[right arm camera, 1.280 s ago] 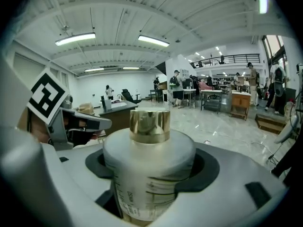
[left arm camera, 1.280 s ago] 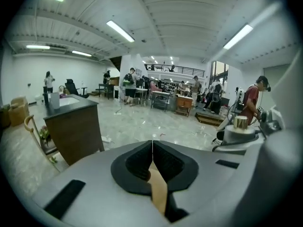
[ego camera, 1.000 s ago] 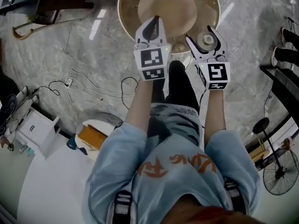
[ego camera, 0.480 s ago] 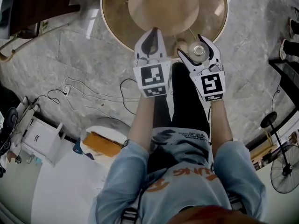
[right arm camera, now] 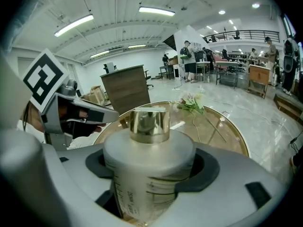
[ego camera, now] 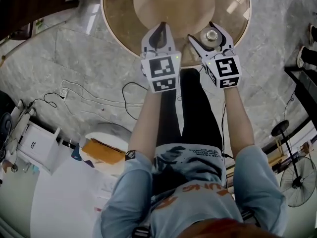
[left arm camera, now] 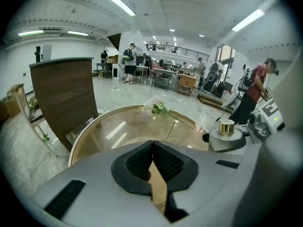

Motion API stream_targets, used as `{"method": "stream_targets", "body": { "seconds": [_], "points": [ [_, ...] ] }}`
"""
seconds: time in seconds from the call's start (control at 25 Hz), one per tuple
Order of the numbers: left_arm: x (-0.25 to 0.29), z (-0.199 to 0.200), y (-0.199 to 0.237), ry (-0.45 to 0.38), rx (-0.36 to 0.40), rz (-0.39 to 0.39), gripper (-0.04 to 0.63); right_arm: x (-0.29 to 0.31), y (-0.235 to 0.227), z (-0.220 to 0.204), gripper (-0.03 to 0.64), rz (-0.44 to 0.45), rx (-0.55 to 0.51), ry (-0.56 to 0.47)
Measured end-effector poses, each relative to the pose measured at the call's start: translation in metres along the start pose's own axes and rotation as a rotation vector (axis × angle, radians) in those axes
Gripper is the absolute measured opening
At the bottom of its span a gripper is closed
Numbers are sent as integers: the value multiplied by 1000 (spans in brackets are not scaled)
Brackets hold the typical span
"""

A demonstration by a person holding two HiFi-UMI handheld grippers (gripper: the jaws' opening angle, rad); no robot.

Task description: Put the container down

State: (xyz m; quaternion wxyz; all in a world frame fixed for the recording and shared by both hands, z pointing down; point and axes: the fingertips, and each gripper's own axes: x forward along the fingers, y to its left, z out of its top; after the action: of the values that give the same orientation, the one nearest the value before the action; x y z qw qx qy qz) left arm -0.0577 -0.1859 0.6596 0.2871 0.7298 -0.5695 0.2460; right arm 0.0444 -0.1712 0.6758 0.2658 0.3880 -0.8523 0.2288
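While the right gripper [ego camera: 210, 34] is clamped round the container [right arm camera: 148, 169], a frosted bottle with a gold cap [right arm camera: 149, 124], it holds it upright over the near edge of the round table [ego camera: 116, 21]. Just beside it, the left gripper [left arm camera: 152, 161] has its jaws pressed together on nothing, above the same glass top.

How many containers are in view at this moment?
1. The container sits clamped in the right claw, over the round table's near edge. The left claw is shut, empty.
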Motion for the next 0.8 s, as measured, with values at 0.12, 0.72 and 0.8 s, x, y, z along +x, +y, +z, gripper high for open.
{"method": "stream_targets", "body": {
  "seconds": [0.12,0.72,0.8],
  "points": [
    [17,2,14,14,5,3,28,25,-19,9,356,-19,-2,-13],
    [75,24,47,43,15,4,28,142,-73,63,356,4,-83,-43],
    [79,27,52,41,3,10,28,155,-80,75,356,4,-82,-48]
  ]
}}
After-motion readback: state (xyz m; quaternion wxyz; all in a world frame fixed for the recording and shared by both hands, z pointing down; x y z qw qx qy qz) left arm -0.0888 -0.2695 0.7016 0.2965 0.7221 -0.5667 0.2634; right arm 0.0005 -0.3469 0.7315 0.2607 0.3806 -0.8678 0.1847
